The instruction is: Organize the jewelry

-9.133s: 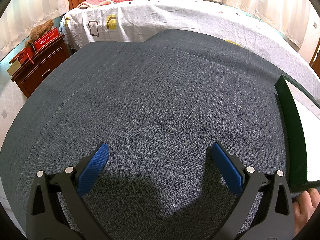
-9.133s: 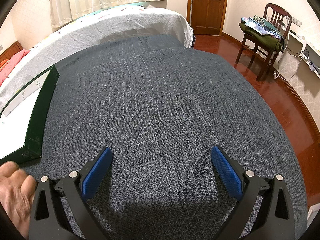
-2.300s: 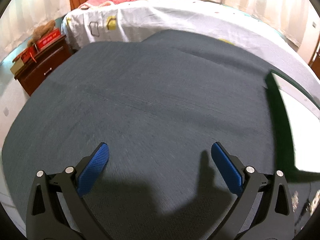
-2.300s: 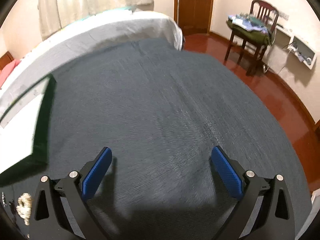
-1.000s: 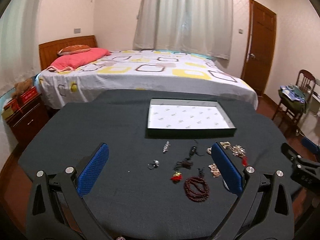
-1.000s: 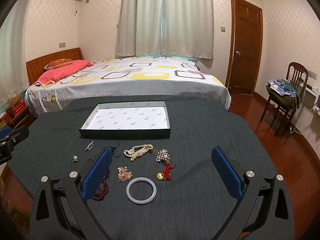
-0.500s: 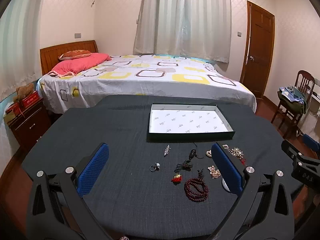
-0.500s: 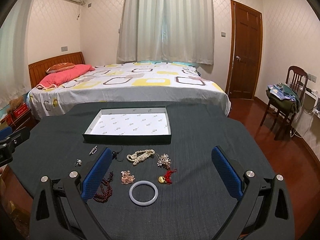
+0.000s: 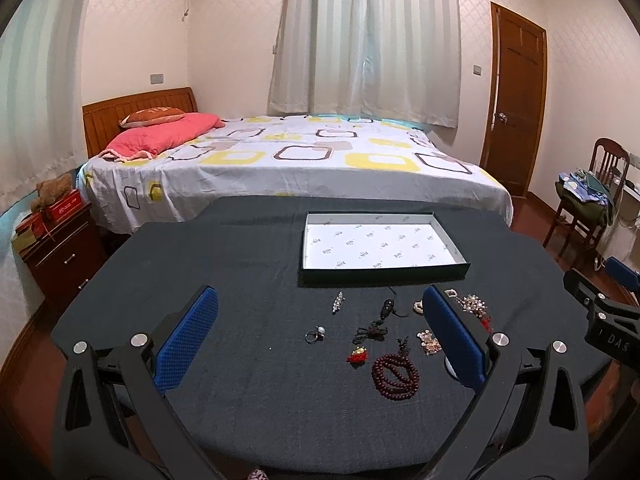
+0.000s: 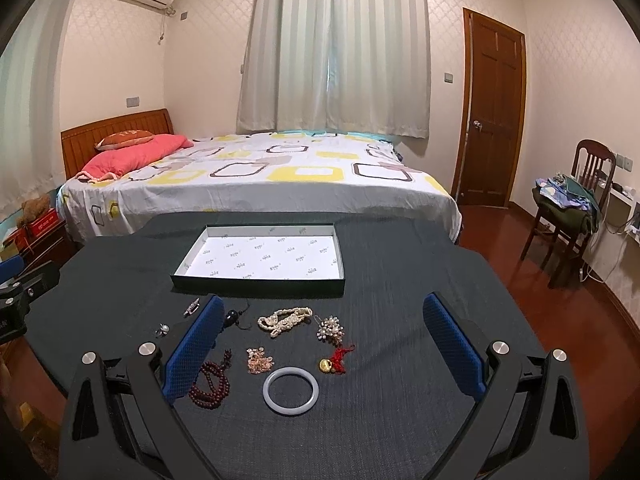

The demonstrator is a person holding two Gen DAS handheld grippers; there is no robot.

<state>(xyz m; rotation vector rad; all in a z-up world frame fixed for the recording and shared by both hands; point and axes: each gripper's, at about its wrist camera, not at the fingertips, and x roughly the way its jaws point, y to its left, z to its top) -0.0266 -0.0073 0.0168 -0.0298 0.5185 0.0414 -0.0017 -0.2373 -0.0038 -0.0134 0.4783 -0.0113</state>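
A shallow green box (image 9: 382, 273) (image 10: 258, 284) with a white lining lies on the dark cloth table. In front of it lie several jewelry pieces: a white bangle (image 10: 291, 390), dark red beads (image 9: 396, 371) (image 10: 210, 386), a pearl strand (image 10: 284, 320), a ring (image 9: 314, 335), a silver clip (image 9: 338, 302) and red tassel charms (image 9: 357, 356) (image 10: 336, 360). My left gripper (image 9: 320, 336) is held open above the near table edge, holding nothing. My right gripper (image 10: 320, 344) is open too, raised over the bangle.
A bed (image 9: 288, 164) stands behind the table. A wooden nightstand (image 9: 60, 252) with red boxes is at the left. At the right are a chair (image 10: 572, 216) piled with clothes and a brown door (image 10: 490, 128).
Both grippers have lifted from close over the cloth to a high view of the whole table. In the last half second they rose slightly more. A hand seen early on is gone.
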